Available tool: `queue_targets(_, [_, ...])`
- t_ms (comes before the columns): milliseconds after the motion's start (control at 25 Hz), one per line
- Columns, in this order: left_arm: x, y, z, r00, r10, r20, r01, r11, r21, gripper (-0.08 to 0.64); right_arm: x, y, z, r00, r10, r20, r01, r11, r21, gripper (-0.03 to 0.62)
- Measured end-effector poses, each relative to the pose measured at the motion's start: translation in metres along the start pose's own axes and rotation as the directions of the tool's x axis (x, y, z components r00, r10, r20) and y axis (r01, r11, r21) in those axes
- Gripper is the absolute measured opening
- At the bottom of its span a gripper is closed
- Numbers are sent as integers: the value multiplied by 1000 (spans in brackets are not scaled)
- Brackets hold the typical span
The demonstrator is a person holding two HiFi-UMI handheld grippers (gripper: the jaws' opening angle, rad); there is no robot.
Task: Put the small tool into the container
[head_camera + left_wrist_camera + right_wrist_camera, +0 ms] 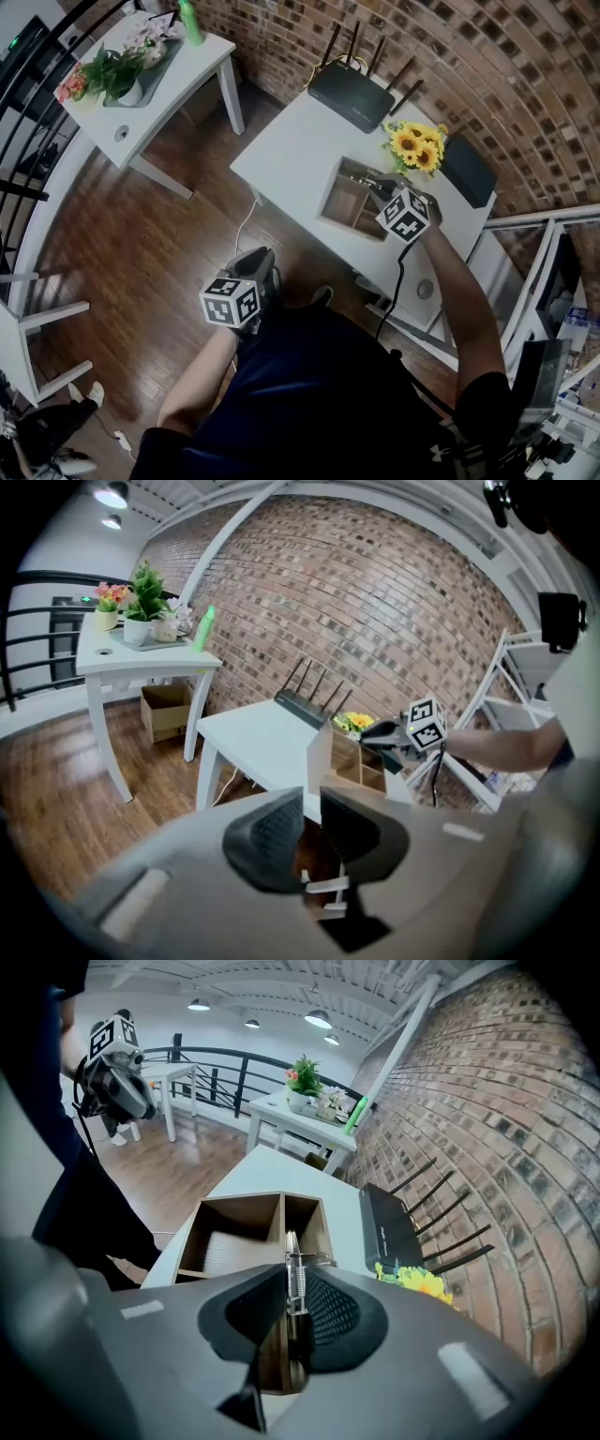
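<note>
Metal small tool [292, 1246], spring showing, stands between the right gripper [294, 1288]'s parted jaws, over the wooden container [239, 1199]'s divider; the pads seem off it. A clean drop probably needs one compartment, not the partition. Left gripper [312, 822]: slightly apart, empty. White table [291, 150], brick wall [487, 75], plank floor [141, 262].

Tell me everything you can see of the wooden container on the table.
The wooden container is an open-topped box, pale outside, browner inside, split by thin dividers into compartments. It sits flat on the white table, next to the sunflowers. The right gripper hangs over one divider, jaws slightly apart, with a small metal tool between them; whether it touches the wood is unclear.
</note>
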State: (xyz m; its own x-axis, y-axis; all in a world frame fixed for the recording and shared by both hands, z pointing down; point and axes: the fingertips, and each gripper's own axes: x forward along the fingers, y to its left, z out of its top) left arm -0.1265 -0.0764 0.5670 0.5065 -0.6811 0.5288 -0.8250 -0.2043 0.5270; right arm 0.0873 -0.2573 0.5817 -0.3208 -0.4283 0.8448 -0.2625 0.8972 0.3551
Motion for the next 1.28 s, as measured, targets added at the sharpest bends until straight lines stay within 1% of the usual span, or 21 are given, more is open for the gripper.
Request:
queue_targets(200, [0,-1,2,1000,-12,-5,12,1000,10,55,-10,-4,1,999,-37,17,37,999,21,61])
queue_targets(320, [1,-3,2,1000,-27,-6,27,1000,9,55,-20,-6,1,997,-65,42,62,996,68,46])
queue_targets(440, [4,-8,5,999,-48,-8,48,999,22,54,-36,-9,0,992,-105,72,93,984,154,37])
queue_targets(520, [7,-13,8,998,-65,-14,65,997,31,52,-49,-11,-1,984,-141,108,111,963,245,29])
queue_targets(560, [8,-16,8,997,-74,-18,75,997,36,51,-55,-10,-3,978,-158,133,112,947,300,26])
queue_targets(680, [13,-29,12,994,-107,-32,109,992,57,49,-77,-3,-10,958,-206,199,96,886,454,23])
queue_targets(800, [17,-46,19,990,-136,-42,139,987,80,44,-101,8,-18,932,-261,253,63,802,593,20])
queue_targets(840, [19,-53,22,989,-145,-44,148,985,86,43,-111,11,-19,917,-291,272,56,771,634,17])
queue_targets(920, [22,-70,29,985,-167,-42,171,980,106,40,-134,18,-18,880,-364,306,47,708,705,14])
queue_targets(1040, [26,-95,41,979,-201,-33,204,966,157,35,-163,30,-18,822,-465,327,32,612,790,14])
queue_targets(1160, [27,-120,50,973,-228,-26,229,951,210,31,-184,40,-19,779,-527,341,-22,520,854,14])
queue_targets(1240, [28,-134,53,969,-246,-23,245,942,230,29,-195,43,-21,756,-556,346,-55,473,879,14])
queue_targets(1280, [28,-141,54,967,-254,-22,252,939,236,28,-200,45,-22,746,-568,348,-61,462,885,14])
